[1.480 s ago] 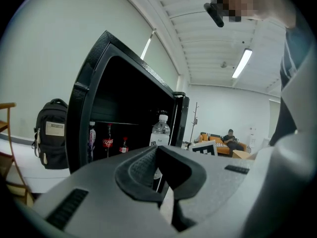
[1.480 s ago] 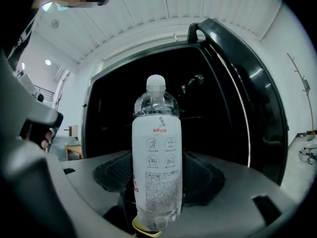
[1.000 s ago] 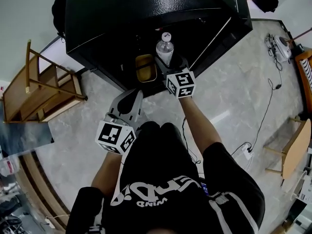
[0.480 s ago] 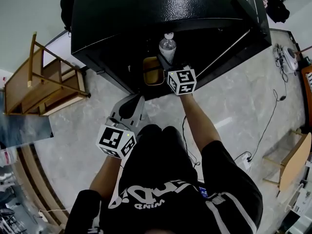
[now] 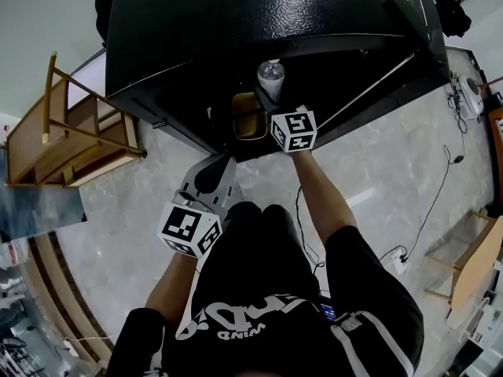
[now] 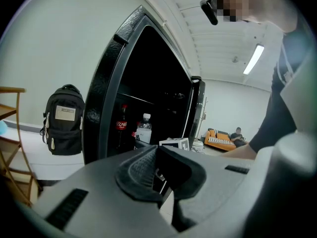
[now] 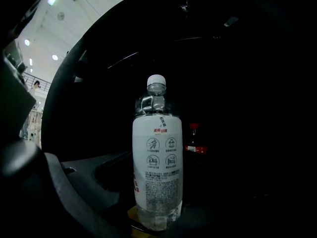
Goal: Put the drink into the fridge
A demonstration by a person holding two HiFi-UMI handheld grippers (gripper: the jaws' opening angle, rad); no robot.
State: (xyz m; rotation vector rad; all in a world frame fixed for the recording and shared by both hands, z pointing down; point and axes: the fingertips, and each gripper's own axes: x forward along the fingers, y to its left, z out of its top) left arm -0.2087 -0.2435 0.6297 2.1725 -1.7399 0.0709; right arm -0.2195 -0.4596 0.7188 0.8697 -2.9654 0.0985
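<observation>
Clear water bottle (image 7: 157, 167), white-labelled, is held upright, pinched by the right gripper (image 5: 275, 100) just inside the open black fridge (image 5: 236, 22); the left gripper (image 6: 159, 168), jaws pressed together on nothing, hangs outside it.

A grey marbled floor (image 5: 377, 155) carries everything here. The black fridge (image 5: 251, 38) stands on it with its door open, a wooden rack (image 5: 71, 140) just to its left, and a black backpack (image 6: 63, 118) upright by the wall. To the right, a thin cable (image 5: 440, 179) trails to a power strip (image 5: 397, 261), near a wooden chair (image 5: 475, 250). Inside the fridge, a cola bottle (image 7: 192, 140) stands upright on a dark shelf – well back.
</observation>
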